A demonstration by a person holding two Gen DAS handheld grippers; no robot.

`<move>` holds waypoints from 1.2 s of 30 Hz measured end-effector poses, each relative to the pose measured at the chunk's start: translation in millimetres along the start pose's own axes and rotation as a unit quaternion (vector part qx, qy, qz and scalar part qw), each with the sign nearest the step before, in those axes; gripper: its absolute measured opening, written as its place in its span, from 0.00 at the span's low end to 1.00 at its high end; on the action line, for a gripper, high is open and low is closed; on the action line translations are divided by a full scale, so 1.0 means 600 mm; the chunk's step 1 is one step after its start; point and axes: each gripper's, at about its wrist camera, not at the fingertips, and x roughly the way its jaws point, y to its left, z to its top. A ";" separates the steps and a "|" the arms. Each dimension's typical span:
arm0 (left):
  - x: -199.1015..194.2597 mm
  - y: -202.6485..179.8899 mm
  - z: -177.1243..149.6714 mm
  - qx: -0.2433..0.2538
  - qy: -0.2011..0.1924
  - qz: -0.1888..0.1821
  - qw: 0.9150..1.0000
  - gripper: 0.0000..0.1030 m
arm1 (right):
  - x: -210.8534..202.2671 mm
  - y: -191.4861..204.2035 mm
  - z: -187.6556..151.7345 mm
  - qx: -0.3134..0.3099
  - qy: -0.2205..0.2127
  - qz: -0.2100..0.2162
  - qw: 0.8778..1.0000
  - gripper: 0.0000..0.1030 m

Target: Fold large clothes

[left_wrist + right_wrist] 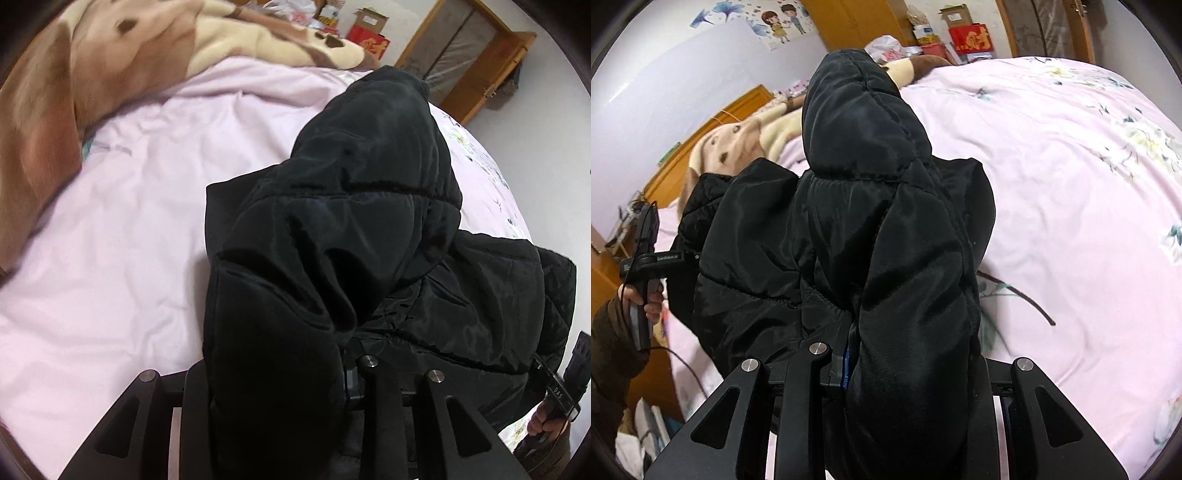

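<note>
- The left wrist view is showing the right hand gripping its handle at the lower right edge; the right wrist view is showing the left hand doing likewise at far left.
- The jacket is hanging bunched above the pink bed, beside a blanket.
- The left claw is pinching jacket fabric.
- The right claw is clamping another fold.

pink bedspread, wooden wardrobe, lilac wall

Soft even daylight, fisheye-warped, blurred edges.
</note>
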 end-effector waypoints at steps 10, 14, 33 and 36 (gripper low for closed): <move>0.044 0.001 0.010 0.001 0.010 0.009 1.000 0.44 | 0.027 0.010 0.002 -0.004 0.010 -0.030 0.999 0.32; 0.064 0.003 0.011 0.020 0.007 0.028 0.999 0.50 | 0.035 0.015 -0.004 -0.006 0.013 -0.041 0.999 0.35; 0.029 0.025 0.005 -0.017 -0.024 0.045 0.999 0.71 | 0.033 0.064 0.011 -0.024 0.003 -0.146 0.989 0.72; -0.016 0.023 0.006 -0.019 -0.059 0.049 0.997 0.71 | -0.013 0.079 0.024 -0.040 -0.046 -0.182 0.981 0.73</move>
